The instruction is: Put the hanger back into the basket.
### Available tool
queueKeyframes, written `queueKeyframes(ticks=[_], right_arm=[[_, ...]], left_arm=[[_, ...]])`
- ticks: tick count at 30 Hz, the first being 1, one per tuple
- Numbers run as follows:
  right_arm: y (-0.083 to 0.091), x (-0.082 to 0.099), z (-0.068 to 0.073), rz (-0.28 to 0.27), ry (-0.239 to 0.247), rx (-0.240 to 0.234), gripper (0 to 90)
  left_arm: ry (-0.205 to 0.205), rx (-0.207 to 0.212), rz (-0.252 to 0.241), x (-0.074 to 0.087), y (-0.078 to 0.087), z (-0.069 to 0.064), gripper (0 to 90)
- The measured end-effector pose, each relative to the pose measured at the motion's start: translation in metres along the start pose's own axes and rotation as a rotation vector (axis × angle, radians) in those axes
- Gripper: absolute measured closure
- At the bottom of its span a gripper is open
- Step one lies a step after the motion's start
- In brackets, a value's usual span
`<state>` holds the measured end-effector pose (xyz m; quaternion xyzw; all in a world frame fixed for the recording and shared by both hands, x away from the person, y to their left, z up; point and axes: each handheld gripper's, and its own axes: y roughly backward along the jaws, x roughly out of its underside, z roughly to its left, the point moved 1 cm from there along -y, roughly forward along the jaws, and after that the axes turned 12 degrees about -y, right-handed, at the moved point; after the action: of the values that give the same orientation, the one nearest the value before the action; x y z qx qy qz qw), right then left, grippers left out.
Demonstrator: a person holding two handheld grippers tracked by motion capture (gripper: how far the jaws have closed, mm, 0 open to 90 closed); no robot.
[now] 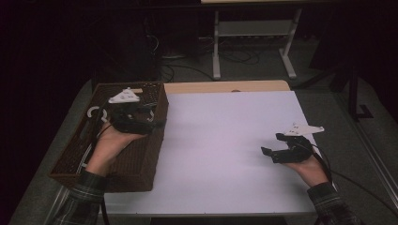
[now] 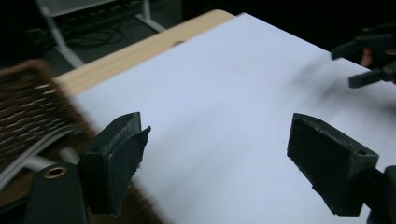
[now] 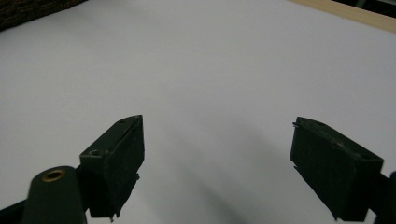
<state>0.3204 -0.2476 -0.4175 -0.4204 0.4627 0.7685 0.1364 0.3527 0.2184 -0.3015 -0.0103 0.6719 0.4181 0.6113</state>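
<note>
High view shows the left tongs spread and empty over the wicker basket, the right tongs spread above the bare white table; swinging low, the left could snag the basket's rim

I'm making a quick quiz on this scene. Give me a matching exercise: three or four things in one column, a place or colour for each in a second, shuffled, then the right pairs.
Things:
1. left gripper
2. right gripper
3. wicker basket
4. white sheet

Places or colours:
A. dark brown, at the table's left edge
B. open, above the sheet's right side
C. covers most of the tabletop
D. open, held over the basket

Pairs: 1-D, 2-B, 3-A, 4-C
</note>
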Motion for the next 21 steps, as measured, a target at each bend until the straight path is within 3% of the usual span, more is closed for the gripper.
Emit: queueKeyframes(ticks=[8, 15, 21], right_arm=[[0.003, -0.003, 0.004, -0.010, 0.008, -0.018, 15.9], [0.006, -0.005, 0.009, -0.012, 0.022, -0.039, 15.1], [0.008, -0.008, 0.012, -0.016, 0.033, -0.056, 14.9]], left_arm=[[-0.055, 0.091, 0.017, -0.016, -0.042, -0.036, 16.7], [-0.085, 0.137, 0.035, -0.019, -0.072, -0.063, 14.1], [-0.106, 0.152, 0.062, -0.012, -0.096, -0.082, 13.5]])
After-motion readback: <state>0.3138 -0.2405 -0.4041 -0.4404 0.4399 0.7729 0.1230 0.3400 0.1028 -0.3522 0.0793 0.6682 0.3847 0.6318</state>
